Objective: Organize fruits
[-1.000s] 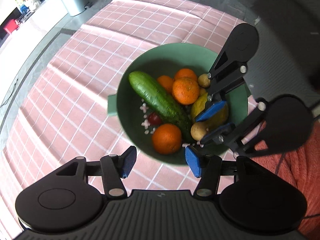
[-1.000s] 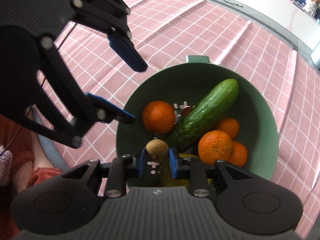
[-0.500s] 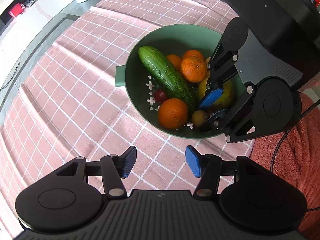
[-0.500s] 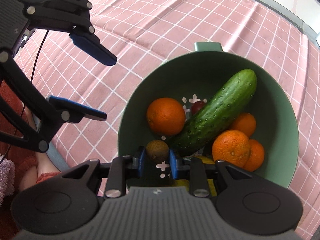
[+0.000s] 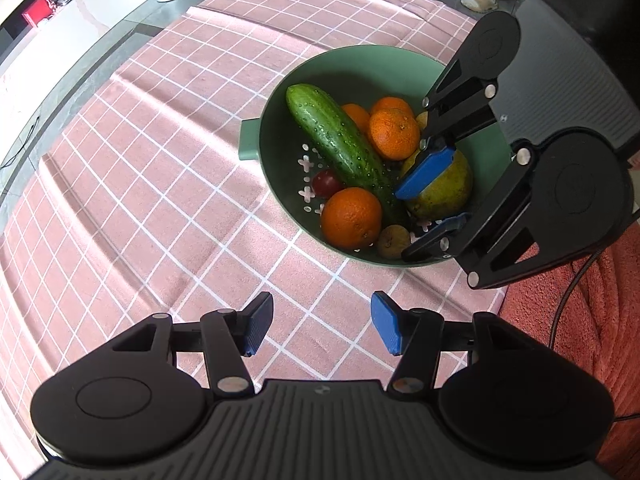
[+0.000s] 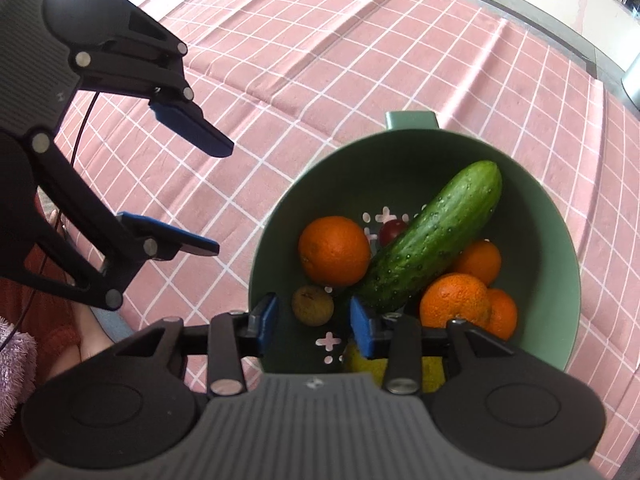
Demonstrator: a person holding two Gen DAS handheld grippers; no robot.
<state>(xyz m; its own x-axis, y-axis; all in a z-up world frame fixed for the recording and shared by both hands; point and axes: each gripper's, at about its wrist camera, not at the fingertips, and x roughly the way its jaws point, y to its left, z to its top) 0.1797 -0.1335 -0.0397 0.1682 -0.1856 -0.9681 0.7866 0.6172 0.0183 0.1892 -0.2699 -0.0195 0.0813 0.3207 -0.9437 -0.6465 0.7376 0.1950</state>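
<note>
Here the right gripper (image 6: 313, 319) is seen with its jaws just opened, the small brown fruit (image 6: 312, 305) lying free between them on the floor of the green colander (image 6: 568, 280), near its rim. Beside it lie an orange (image 6: 334, 250) and a cucumber (image 6: 434, 237). The left gripper (image 5: 321, 323) is held wide and empty over the pink checked tablecloth (image 5: 160, 168).

Both wrist cams are looking steeply down, close up; both are sharing the green bowl (image 5: 352, 64) (image 6: 560, 216) & checked cloth (image 5: 160, 160) (image 6: 360, 60).
</note>
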